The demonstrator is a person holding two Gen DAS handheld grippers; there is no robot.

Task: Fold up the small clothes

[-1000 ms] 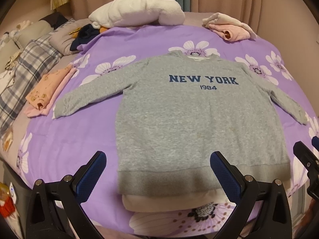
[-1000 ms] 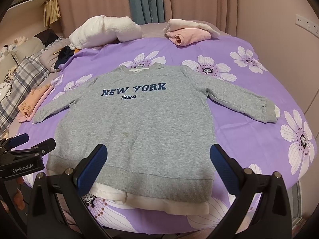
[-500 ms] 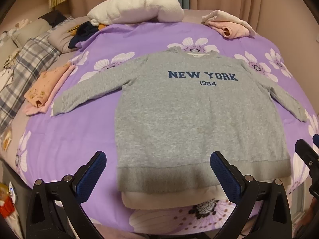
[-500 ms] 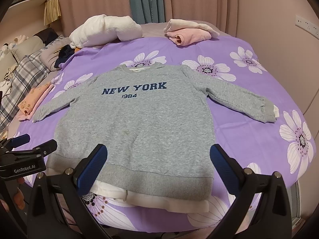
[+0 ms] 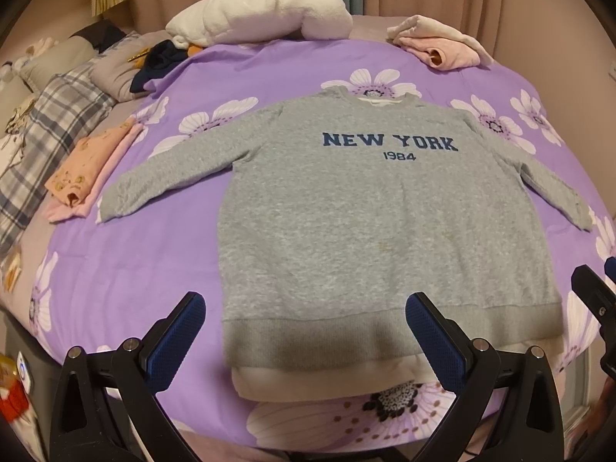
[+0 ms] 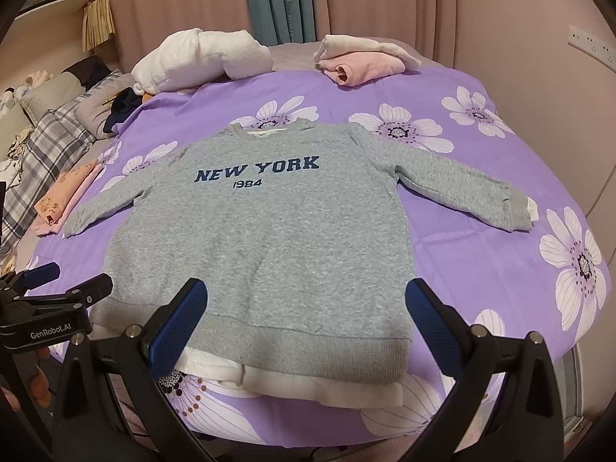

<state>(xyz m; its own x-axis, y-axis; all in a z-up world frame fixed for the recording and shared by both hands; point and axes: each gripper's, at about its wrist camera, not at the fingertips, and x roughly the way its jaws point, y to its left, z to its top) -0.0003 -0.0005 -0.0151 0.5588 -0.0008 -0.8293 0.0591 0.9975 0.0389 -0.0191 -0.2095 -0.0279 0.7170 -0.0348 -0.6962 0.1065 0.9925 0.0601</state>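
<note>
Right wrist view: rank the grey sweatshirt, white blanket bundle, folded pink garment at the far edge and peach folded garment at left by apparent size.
1. grey sweatshirt, clearly largest.
2. white blanket bundle.
3. folded pink garment.
4. peach folded garment.
The last two look alike, and distance differs, so their order is unsure.

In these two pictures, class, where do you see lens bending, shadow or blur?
Left wrist view: fisheye bends the bed into a dome, with dark corners; a shadow lies on the sweatshirt hem, and the left gripper looks soft. Right wrist view: the same bending; the NEW YORK print leans, and the right gripper is blurred.
</note>
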